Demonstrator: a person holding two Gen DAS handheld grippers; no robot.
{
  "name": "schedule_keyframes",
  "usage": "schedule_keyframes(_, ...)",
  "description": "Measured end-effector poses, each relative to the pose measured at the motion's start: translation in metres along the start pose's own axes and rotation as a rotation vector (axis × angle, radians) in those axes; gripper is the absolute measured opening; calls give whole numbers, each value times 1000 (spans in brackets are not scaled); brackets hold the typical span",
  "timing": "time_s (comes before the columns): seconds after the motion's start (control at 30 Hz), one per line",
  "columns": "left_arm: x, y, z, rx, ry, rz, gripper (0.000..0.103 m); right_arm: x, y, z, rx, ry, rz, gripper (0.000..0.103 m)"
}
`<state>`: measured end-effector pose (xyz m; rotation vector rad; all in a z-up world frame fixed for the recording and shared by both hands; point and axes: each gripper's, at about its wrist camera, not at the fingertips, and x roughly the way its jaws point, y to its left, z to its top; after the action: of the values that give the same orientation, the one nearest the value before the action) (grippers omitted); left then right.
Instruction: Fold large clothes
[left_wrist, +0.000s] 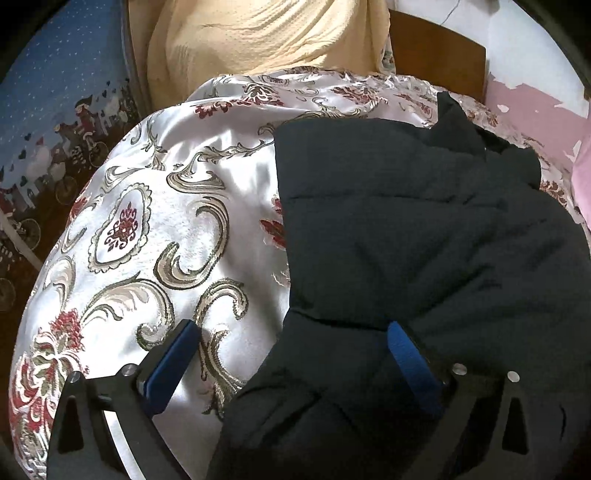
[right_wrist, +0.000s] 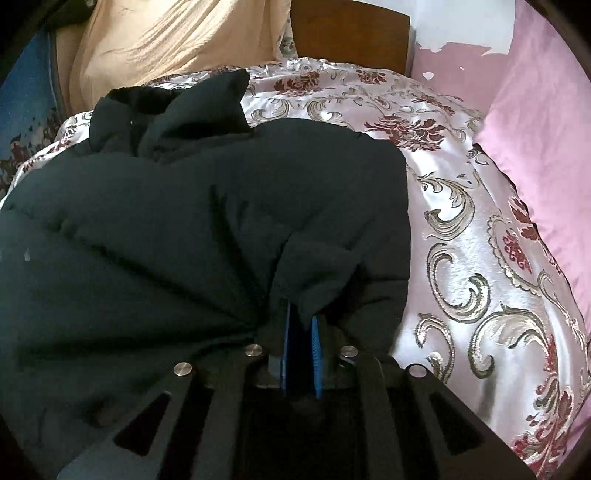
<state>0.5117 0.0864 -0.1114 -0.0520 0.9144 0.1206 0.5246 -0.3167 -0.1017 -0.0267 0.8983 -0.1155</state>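
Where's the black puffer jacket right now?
The black puffer jacket lies on the floral satin bedspread, left of the pink pillow in the right wrist view.

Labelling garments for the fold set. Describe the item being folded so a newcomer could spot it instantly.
Start at the bed's shiny floral bedspread, between the pink pillow and a cream blanket. On it lies the black puffer jacket. It is the only dark, matte, plain thing, quilted and bulky, pinched by the right gripper.
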Motion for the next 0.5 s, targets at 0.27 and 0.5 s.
schedule_keyframes(0.27, 1, 4, -8, -33, -38, -27, 103, -3, -4, -8, 41, -35, 31, 10)
schedule_keyframes(0.5, 0, 8, -9, -58, -46, -54, 103, -5, -20, -12, 105, -58, 44, 26)
